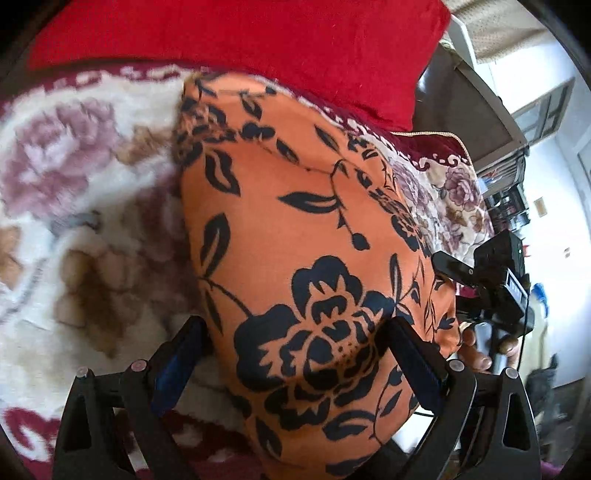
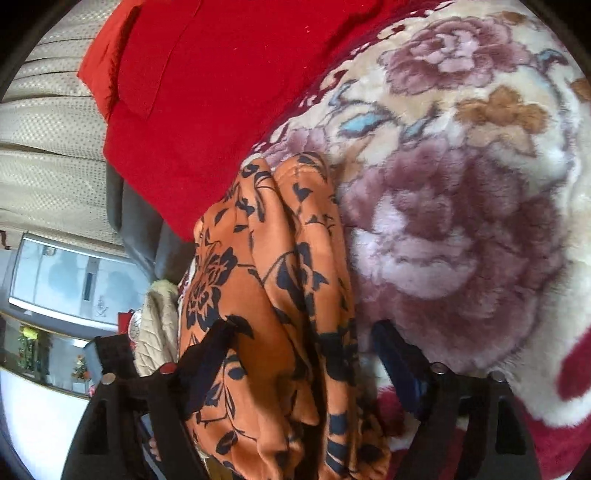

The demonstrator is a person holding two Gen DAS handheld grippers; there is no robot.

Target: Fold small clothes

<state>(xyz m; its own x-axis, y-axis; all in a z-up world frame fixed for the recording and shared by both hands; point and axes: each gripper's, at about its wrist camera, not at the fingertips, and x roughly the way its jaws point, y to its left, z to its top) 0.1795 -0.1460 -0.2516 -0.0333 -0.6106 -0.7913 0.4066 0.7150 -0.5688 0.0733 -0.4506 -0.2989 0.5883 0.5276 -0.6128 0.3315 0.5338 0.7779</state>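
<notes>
Orange floral garment (image 1: 306, 229), printed with black roses and leaves, lies on my plush rose-patterned blanket (image 1: 74, 177), which serves as the landmark for every position given below.

Left wrist view: the garment rests on the blanket just in front of a red cushion (image 1: 240, 33), which lies along the blanket's far edge. My left gripper (image 1: 295, 354) points down onto the blanket, its two blue-padded fingers (image 1: 173, 365) spread wide. The near end of the garment passes between them; the cloth lies against the right-hand pad, while the left-hand pad stands on bare blanket beside the garment's edge. At the garment's right side, off the blanket's edge, my right gripper (image 1: 491, 280) appears as a black body, with my fingers (image 1: 480, 350) curled on its handle. From this view I cannot tell how its jaws stand.

Right wrist view: the garment is bunched into long folds (image 2: 280, 280) along the blanket's left edge, below the red cushion (image 2: 207, 96). My right gripper (image 2: 299, 347) has its fingers spread wide. The folds run between them: the left finger (image 2: 207, 354) is overlapped by cloth, and the right finger (image 2: 395, 354) stands just beside the cloth on the blanket (image 2: 461, 221). Neither pad visibly presses the fabric. Beyond the blanket's left edge hang pale curtains (image 2: 48, 147).
</notes>
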